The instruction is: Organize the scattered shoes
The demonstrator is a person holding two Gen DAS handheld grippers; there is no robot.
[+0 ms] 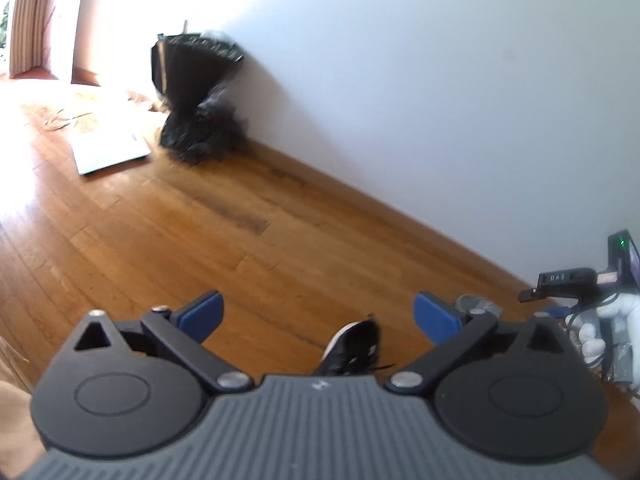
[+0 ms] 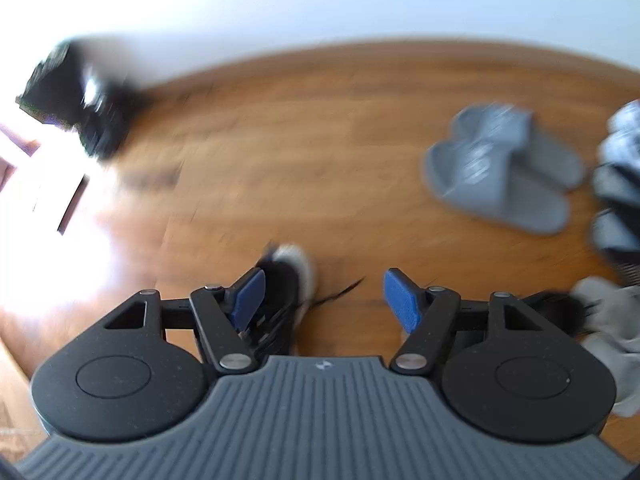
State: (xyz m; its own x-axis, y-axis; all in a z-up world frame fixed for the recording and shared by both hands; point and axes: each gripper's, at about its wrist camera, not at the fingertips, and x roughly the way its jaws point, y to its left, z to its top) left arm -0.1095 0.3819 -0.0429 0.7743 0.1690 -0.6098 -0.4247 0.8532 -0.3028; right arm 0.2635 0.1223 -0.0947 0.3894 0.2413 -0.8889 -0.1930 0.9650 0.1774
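- So, left gripper (image 1: 318,314) is spread wide, nothing pinched; a black sneaker (image 1: 354,348) sits below, between its fingers.
- Right gripper (image 2: 324,296) is parted and empty, grey slides (image 2: 504,164) seen ahead, right.

Warm wooden plank floor (image 1: 168,216) against a plain white wall (image 1: 400,80), bright glare beside striped curtains (image 1: 30,12).

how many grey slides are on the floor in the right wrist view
2. The grey slides lie side by side, touching, on the wooden floor at right. The blurred right edge shows other footwear, so more may be hidden there.
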